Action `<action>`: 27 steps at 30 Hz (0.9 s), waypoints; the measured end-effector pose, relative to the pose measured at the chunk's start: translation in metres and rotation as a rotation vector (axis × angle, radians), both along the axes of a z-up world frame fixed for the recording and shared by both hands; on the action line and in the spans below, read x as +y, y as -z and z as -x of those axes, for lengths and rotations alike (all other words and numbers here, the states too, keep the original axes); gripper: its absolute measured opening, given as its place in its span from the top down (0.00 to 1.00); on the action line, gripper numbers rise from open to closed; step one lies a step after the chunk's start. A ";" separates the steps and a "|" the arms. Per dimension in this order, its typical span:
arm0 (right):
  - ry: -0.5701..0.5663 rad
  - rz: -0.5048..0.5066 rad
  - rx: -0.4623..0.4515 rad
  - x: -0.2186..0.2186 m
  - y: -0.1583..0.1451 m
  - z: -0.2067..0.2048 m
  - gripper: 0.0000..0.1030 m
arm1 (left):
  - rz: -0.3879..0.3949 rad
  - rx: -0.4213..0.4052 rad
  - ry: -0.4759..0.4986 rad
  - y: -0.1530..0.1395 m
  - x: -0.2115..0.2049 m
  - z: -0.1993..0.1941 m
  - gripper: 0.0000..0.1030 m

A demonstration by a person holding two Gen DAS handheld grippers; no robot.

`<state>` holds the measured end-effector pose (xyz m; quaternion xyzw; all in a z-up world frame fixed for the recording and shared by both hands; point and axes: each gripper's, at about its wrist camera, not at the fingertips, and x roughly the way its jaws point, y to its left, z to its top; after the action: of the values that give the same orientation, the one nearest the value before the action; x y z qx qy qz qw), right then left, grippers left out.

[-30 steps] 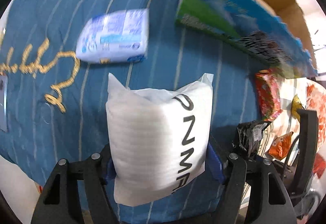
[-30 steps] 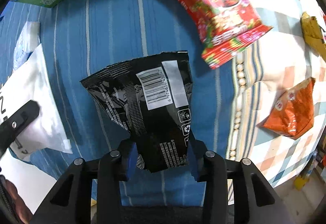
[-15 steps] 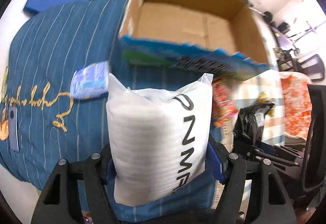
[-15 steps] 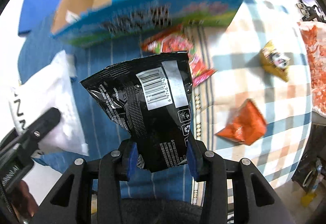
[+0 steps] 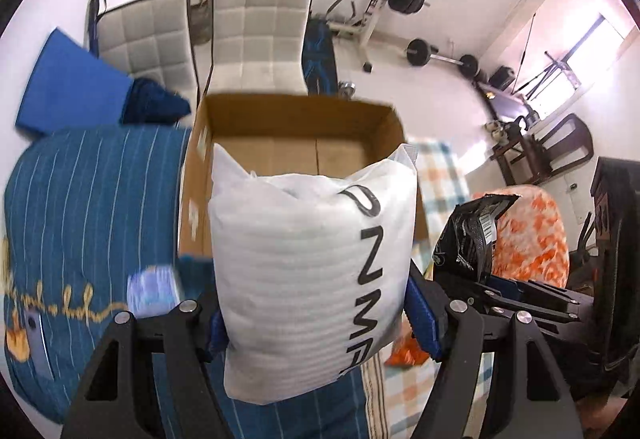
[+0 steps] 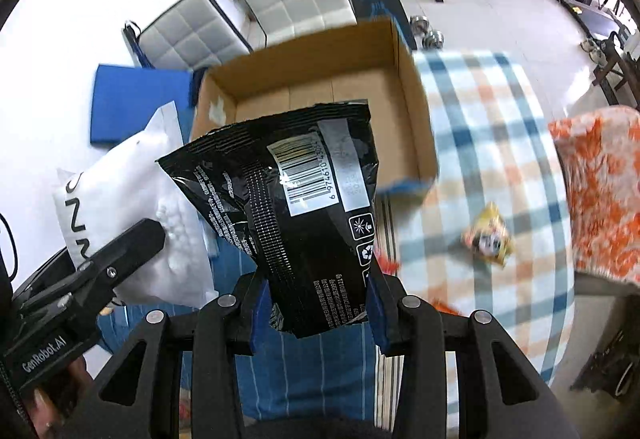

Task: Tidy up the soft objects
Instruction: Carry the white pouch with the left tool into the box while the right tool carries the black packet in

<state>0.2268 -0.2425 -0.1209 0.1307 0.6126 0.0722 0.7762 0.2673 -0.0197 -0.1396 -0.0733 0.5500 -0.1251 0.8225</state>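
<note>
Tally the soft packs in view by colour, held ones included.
White: 1, foam bag in the left gripper
Black: 1, snack packet in the right gripper
Yellow: 1, small packet
Blue-white: 1, blurred pack
Orange: 1, partly hidden packet
Total: 5
</note>
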 end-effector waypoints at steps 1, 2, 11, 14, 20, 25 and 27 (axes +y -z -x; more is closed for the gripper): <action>0.005 0.003 -0.009 0.001 -0.003 -0.005 0.59 | 0.002 -0.009 0.004 -0.003 0.000 -0.010 0.32; 0.010 0.005 -0.019 0.000 -0.006 -0.015 0.59 | 0.007 -0.013 0.007 -0.005 0.000 -0.021 0.32; 0.026 0.057 -0.001 0.017 0.037 -0.111 0.59 | 0.060 0.072 0.033 0.027 -0.007 -0.115 0.32; 0.026 0.068 0.041 0.019 0.066 -0.142 0.59 | 0.077 0.144 0.029 0.057 -0.006 -0.147 0.32; 0.024 0.099 0.138 0.022 0.132 -0.199 0.59 | 0.128 0.288 -0.005 0.124 -0.004 -0.201 0.32; 0.015 0.146 0.203 0.027 0.185 -0.236 0.59 | 0.153 0.380 -0.015 0.174 -0.004 -0.234 0.32; 0.014 0.154 0.228 0.029 0.201 -0.246 0.59 | 0.165 0.414 -0.022 0.192 -0.004 -0.244 0.32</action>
<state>0.4724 -0.2140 -0.3223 0.0824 0.6995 0.0040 0.7098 0.5113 -0.0234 -0.3311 -0.1703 0.6941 -0.1432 0.6846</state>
